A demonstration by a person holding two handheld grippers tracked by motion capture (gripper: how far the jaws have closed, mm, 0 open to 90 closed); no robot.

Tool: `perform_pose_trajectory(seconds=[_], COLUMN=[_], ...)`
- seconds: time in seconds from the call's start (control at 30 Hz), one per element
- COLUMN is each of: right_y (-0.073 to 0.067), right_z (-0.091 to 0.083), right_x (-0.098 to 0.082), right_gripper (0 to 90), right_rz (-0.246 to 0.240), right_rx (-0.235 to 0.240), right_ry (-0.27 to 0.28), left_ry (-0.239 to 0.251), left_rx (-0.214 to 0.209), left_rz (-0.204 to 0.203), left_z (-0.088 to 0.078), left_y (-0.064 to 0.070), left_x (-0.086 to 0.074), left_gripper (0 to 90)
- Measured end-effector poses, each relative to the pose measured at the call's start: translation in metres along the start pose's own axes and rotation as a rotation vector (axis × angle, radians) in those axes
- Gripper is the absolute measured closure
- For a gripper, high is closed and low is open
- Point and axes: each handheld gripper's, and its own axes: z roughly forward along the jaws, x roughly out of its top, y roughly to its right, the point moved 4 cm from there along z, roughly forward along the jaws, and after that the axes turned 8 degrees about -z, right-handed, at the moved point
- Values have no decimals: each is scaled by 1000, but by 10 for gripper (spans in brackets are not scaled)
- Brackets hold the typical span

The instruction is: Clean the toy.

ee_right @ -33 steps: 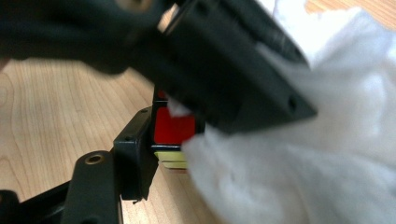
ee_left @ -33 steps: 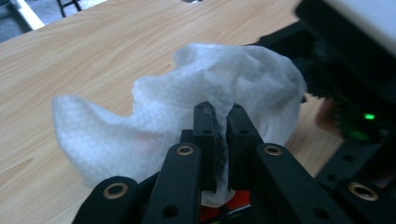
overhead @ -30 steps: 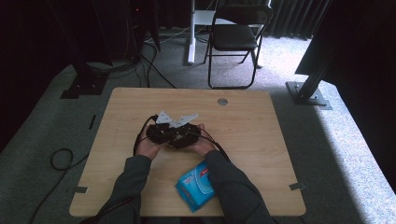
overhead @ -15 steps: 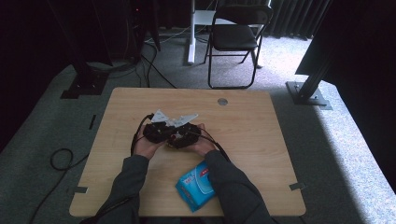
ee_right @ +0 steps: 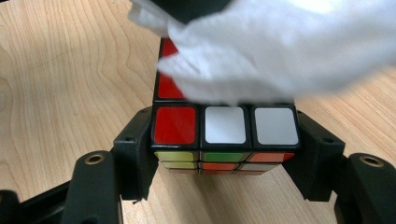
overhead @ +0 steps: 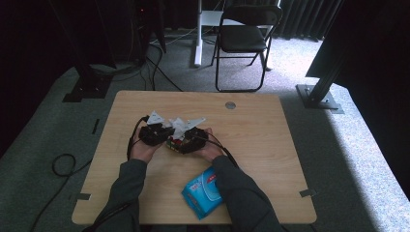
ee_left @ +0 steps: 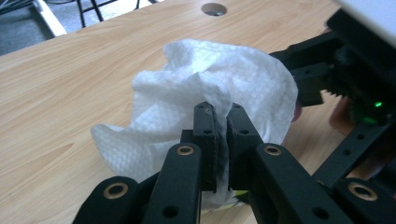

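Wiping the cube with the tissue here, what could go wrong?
1. The left gripper pinches only a small fold of the tissue; a hard wipe may pull it free or tear it.
2. The right gripper holds the cube by two sides only; wiping pressure on top may twist it or turn a layer.
3. The tissue covers much of the top face, so missed spots are hard to see.

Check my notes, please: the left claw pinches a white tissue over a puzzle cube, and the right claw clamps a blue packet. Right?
Not quite. In the right gripper view the right claw clamps the puzzle cube, not the blue packet, which lies on the table. The left claw does pinch the white tissue.
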Motion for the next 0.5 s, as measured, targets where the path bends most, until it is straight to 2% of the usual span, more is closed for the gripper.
perform_pose_trajectory(seconds=[0.23,0.4,0.5], right_y=[0,-1,-1], right_z=[0,0,0], right_x=[0,0,0], right_gripper=[342,342,342], right_rz=[3,-4,-5], right_rx=[1,2,3], right_ry=[-1,-5,0], left_ry=[2,-40,-59], left_rx=[30,97,110], left_rz=[-36,-27,-35], left_z=[-5,-1,3], left_y=[-15,-24,-28], left_x=[-7,-12,-14], left_gripper=[851,851,851])
